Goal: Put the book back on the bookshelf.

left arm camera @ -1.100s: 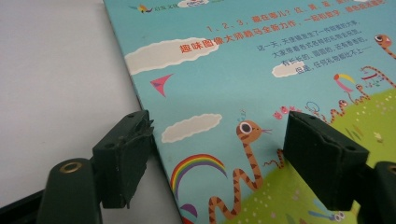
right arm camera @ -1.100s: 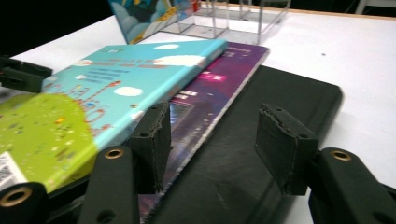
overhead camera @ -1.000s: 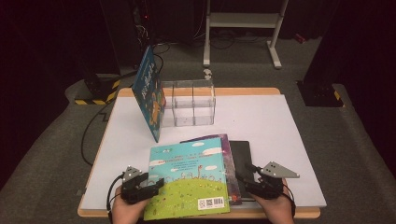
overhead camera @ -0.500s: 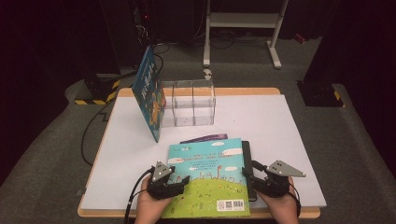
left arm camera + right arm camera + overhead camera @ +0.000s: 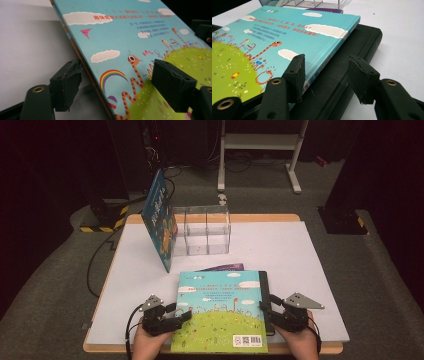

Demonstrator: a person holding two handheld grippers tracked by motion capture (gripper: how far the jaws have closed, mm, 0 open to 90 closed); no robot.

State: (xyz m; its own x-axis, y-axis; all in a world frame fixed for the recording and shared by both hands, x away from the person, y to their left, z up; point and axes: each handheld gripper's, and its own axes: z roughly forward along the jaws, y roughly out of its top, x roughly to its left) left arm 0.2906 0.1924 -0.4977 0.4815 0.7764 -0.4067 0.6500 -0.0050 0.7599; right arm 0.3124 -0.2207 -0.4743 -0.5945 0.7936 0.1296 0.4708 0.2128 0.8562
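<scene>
Far left on the white bench (image 5: 310, 245), a blue book (image 5: 159, 217) stands tilted, leaning on a clear organiser (image 5: 202, 231) at the back. Nearer the front edge, the left gripper (image 5: 181, 316) is in at the left edge of the picture book (image 5: 220, 312), the one with the sky-blue and green cover, snake and rainbow. In the left gripper view the jaws stand apart, one below the edge on the bench side, the other over the cover (image 5: 130, 45), and that edge sits raised off the bench between them. Open, then, straddling the edge, and whether the pads touch the book I cannot tell. A hand (image 5: 147, 345) holds this gripper from the bottom of the high view.

Across the middle, the picture book lies flat-ish near the front edge, on top of a black slab (image 5: 267, 292) whose strip shows along its right side, with a purple book (image 5: 225, 267) peeking out behind it.

Over to the right, the right gripper (image 5: 265, 306) comes at the book's right edge. In the right gripper view its jaws are spread wide: one by the book's spine (image 5: 329, 58), the other over the black slab (image 5: 352, 65), clamped on nothing. The other hand (image 5: 300, 340) holds it
</scene>
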